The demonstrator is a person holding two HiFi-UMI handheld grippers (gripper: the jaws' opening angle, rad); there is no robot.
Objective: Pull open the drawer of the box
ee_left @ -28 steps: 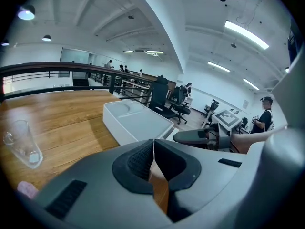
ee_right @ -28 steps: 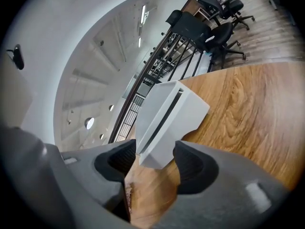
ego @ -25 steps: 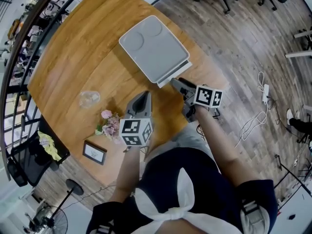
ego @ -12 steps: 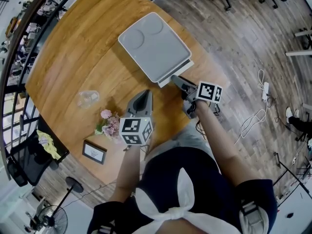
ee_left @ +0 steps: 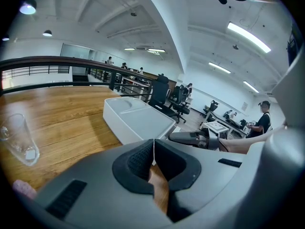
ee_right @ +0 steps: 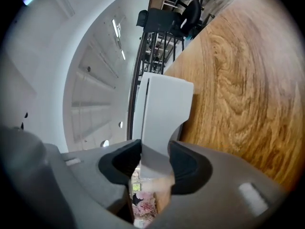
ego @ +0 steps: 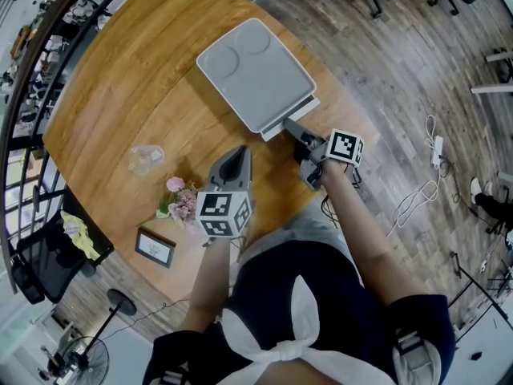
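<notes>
Head view, nearest edge: a person's arms reach over the wooden table (ego: 120,70), with a gripper in each hand.
Left gripper (ego: 235,159): hovers over the table just beside the flowers (ego: 181,202), short of the box. Its fingers are together with nothing between them.
Right gripper (ego: 290,125): rolled onto its side at the box's near edge. The jaws have just been closing, and the right gripper view shows both pads against the white lip, clamped on it.
Drawer (ego: 304,107): a white front lip along the box's near side, judged not yet drawn out.
Box (ego: 255,70): pale grey and flat, with two round dimples in its lid. It lies mid-table beyond both grippers.
Step in hand: securing the grip on the drawer front.
Next move: a straight, level pull back toward the person. Nothing holds the box, so it may slide along; the idle left gripper could brace it.
</notes>
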